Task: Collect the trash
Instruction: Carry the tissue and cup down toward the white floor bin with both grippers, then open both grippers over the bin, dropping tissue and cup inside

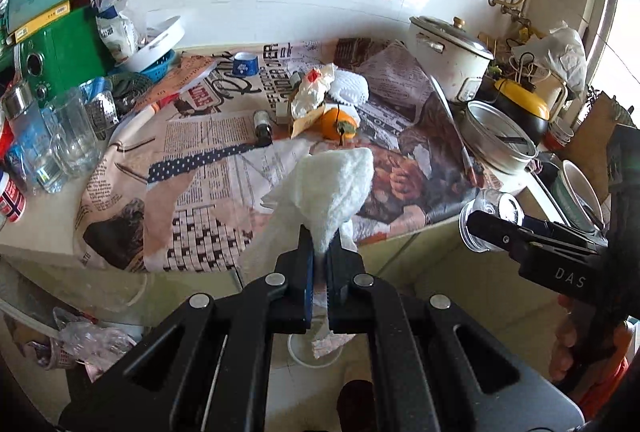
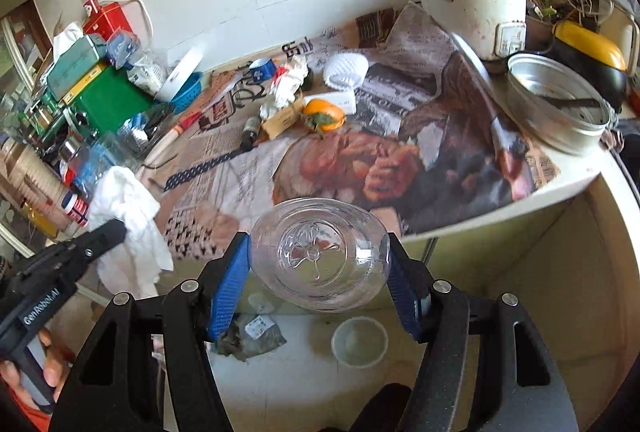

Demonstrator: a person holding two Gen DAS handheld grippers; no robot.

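Holding trash in both grippers, a person stands at the edge of a cluttered kitchen counter (image 1: pixel 56 264) spread with newspaper (image 1: pixel 208 152).

Left gripper (image 1: pixel 320 252): jaws closed to a narrow slit on a white tissue (image 1: pixel 328 188), which stands up crumpled from between the blue pads; a strip of it also hangs below the jaws. In the right wrist view the same tissue (image 2: pixel 128 216) droops from the black fingertips at the left, above the counter edge.

Right gripper (image 2: pixel 318 252): jaws at a middling width, both blue pads pressed against the sides of a clear plastic bottle (image 2: pixel 320 252), seen from its moulded base. In the left wrist view the bottle (image 1: pixel 490 216) shows at the right, just off the counter edge, held by the black gripper lettered "DAS".

On the newspaper, well behind both grippers: an orange persimmon (image 1: pixel 338 122) beside a crumpled wrapper (image 1: pixel 314 92), a white foam net (image 1: pixel 350 86), a small dark vial (image 1: pixel 262 128) and a blue cup (image 1: pixel 244 63).

Right of the counter: a white rice cooker (image 1: pixel 448 60) and a metal pot (image 1: pixel 498 142). Left: a green box (image 1: pixel 64 52) and clear glasses (image 1: pixel 68 140).

On the floor below the grippers: a white bowl (image 2: pixel 359 341) and a crumpled bag (image 2: pixel 250 336).
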